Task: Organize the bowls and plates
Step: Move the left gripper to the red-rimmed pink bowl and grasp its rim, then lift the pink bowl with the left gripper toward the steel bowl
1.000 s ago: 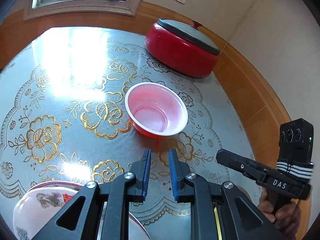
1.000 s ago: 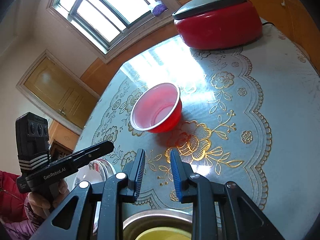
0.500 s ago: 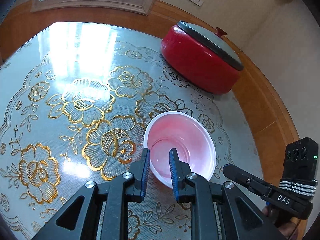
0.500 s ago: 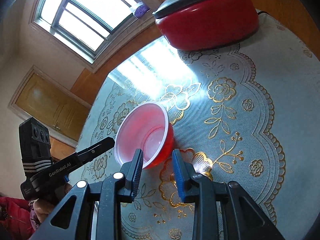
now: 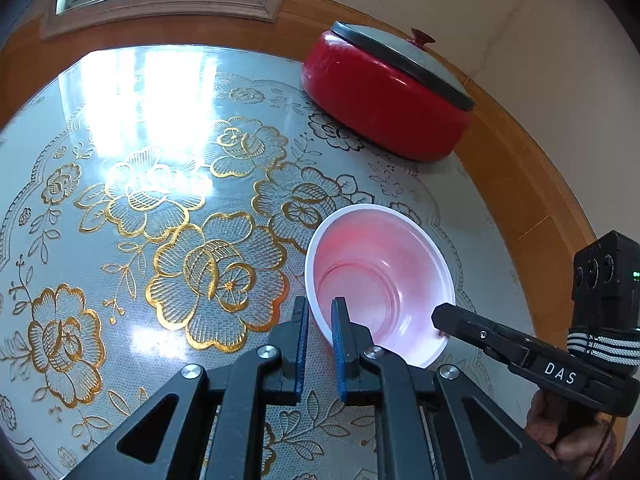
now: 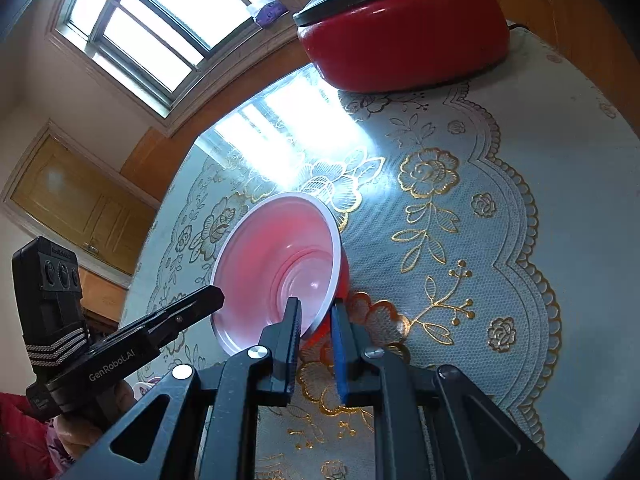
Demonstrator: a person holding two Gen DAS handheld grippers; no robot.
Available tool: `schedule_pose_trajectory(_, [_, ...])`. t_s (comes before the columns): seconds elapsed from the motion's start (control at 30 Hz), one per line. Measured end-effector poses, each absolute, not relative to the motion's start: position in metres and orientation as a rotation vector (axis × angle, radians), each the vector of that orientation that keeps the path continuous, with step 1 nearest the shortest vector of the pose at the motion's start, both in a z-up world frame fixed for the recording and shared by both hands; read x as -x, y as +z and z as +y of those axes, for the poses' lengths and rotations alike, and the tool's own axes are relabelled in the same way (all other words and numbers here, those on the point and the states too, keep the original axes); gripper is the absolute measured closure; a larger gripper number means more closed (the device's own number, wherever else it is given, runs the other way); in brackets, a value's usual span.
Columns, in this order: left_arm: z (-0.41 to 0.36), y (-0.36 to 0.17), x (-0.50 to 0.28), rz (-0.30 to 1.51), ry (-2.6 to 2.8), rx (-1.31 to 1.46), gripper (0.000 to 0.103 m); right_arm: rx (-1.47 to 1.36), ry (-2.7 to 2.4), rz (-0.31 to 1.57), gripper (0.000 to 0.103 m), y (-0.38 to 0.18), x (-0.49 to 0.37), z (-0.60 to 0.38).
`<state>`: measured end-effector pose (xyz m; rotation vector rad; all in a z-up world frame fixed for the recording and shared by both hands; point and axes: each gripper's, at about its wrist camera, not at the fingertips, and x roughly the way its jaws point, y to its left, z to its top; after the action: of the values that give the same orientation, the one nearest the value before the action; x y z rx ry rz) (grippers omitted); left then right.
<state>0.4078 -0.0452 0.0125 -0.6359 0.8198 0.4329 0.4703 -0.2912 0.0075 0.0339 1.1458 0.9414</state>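
We see a round table (image 5: 120, 128) under a gold-flowered cloth, a lidded red pot (image 5: 384, 100) at its far edge by the window (image 6: 160, 28); nearer us stands the red bowl (image 5: 380, 276), tilted; our left gripper (image 5: 320, 316) and right gripper (image 6: 316, 316) have just closed, each pinching its rim from opposite sides.
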Motion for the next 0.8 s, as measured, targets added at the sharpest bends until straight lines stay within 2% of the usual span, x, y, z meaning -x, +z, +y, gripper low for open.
schedule_pose_trajectory(0.8, [-0.146, 0.039, -0.388, 0.795, 0.360, 0.453, 0.091, -0.112, 0.889, 1.130, 0.089, 0.017, -0.448, -0.365])
